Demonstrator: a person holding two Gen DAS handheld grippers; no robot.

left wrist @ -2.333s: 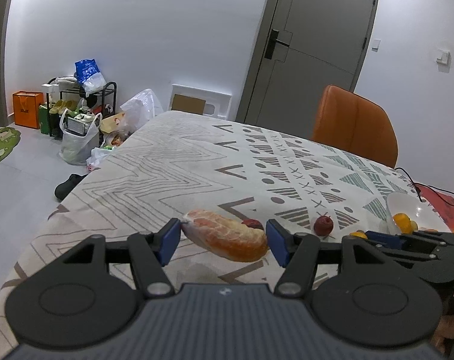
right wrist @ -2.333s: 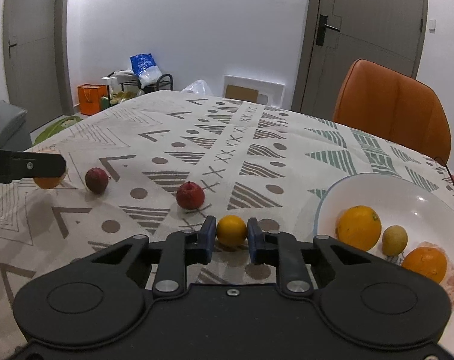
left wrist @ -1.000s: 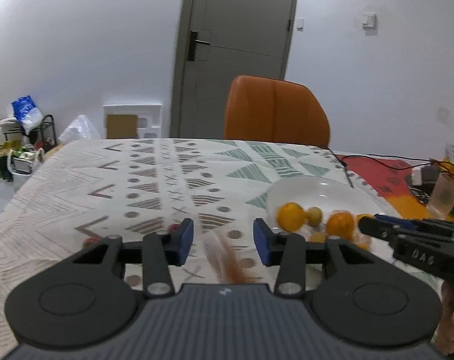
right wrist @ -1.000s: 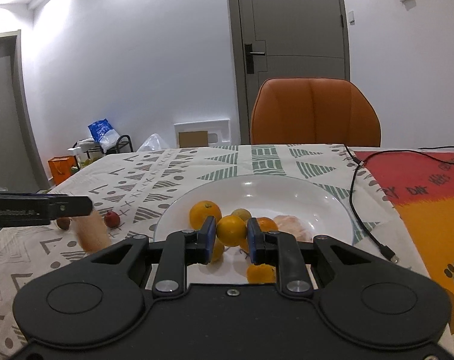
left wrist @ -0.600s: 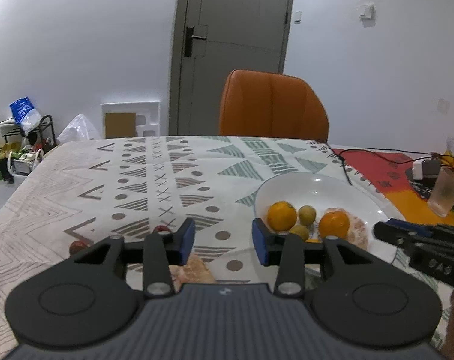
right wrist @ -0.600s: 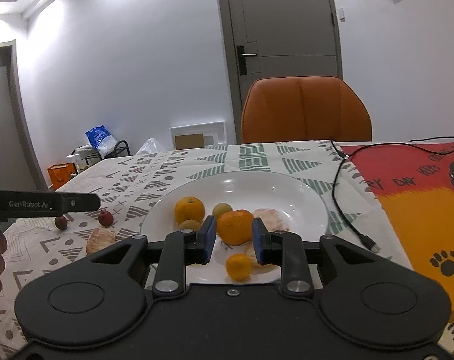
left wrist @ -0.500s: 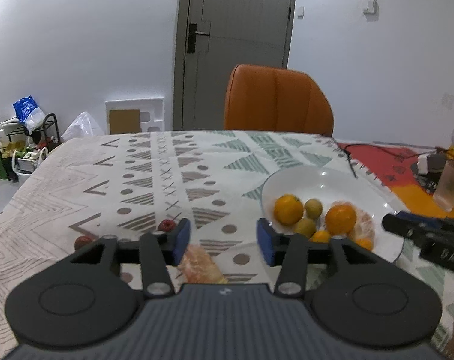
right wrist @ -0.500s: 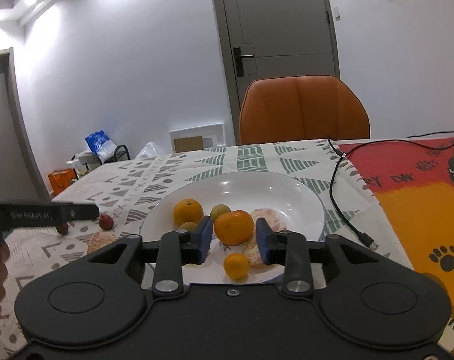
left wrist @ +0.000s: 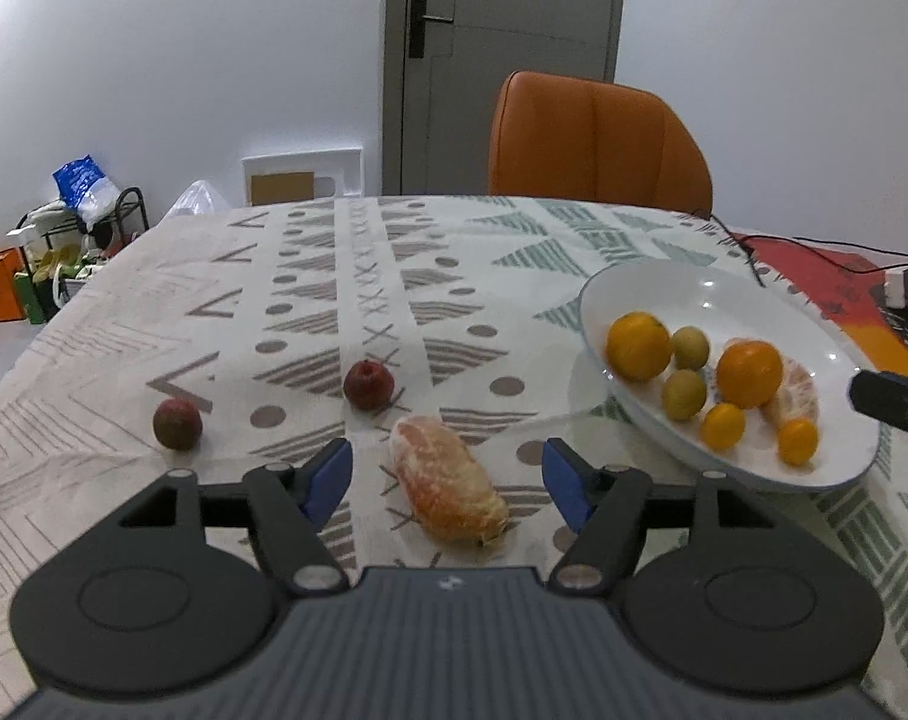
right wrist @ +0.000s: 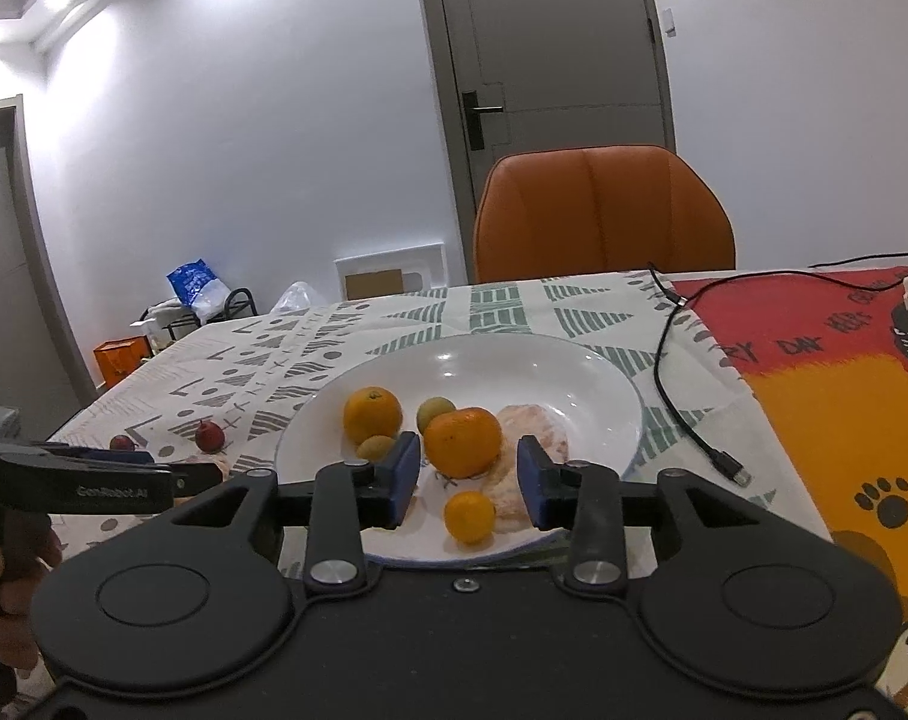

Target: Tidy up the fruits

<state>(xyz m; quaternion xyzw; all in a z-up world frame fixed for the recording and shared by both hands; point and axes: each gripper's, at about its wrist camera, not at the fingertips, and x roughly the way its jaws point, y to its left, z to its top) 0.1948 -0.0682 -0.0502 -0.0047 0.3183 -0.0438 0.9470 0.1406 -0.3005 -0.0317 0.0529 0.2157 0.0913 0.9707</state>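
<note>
A peeled citrus piece (left wrist: 447,489) lies on the patterned tablecloth between the jaws of my left gripper (left wrist: 447,480). The jaws are opening and the pads stand clear of it. Two small red fruits (left wrist: 368,385) (left wrist: 177,423) rest on the cloth beyond. The white plate (left wrist: 724,300) at the right holds several oranges and small yellow-green fruits. In the right wrist view my right gripper (right wrist: 469,480) hovers over the plate's (right wrist: 544,384) near edge, jaws opening. A small orange (right wrist: 469,516) lies loose in the plate below them, and a bigger orange (right wrist: 463,441) sits just beyond.
An orange chair (left wrist: 598,144) stands at the table's far side before a grey door. A black cable (right wrist: 682,408) runs over the cloth right of the plate, beside a red and orange mat (right wrist: 844,396). Bags and a rack (left wrist: 75,228) sit on the floor at left.
The left jaws widened and the peeled piece dropped from them onto the cloth as the gripper dipped. The right jaws parted and the small orange fell into the plate.
</note>
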